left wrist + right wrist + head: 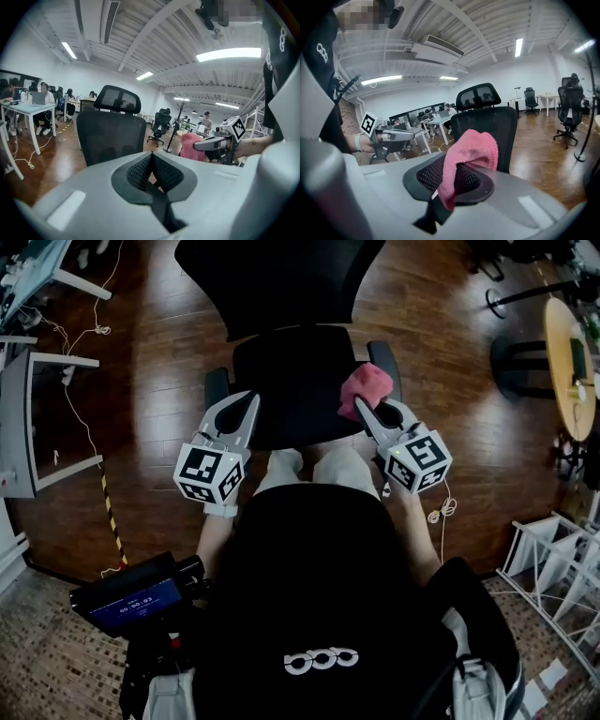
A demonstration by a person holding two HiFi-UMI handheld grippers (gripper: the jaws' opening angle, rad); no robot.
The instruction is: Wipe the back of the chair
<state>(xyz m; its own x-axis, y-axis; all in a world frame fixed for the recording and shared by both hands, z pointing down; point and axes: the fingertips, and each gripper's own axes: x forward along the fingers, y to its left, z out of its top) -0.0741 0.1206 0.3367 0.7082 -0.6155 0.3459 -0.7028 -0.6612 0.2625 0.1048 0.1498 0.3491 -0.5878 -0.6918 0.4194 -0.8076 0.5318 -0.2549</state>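
Office chair [292,345], black mesh, seat [298,390] nearest the person. The backrest [281,282] is set upright beyond the seat, long axis vertical, broad face turned toward both grippers, not yet touched. The right gripper [373,414] is clamped on a pink cloth [364,388] over the seat's right edge, with the backrest straight ahead; it is judged the wiping hand. The left gripper [246,407] is pressed closed, nothing held, at the seat's left edge.

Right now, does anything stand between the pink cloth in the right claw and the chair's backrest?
Nothing visible does: the pink cloth, clamped in the right claw, faces the backrest across open air.
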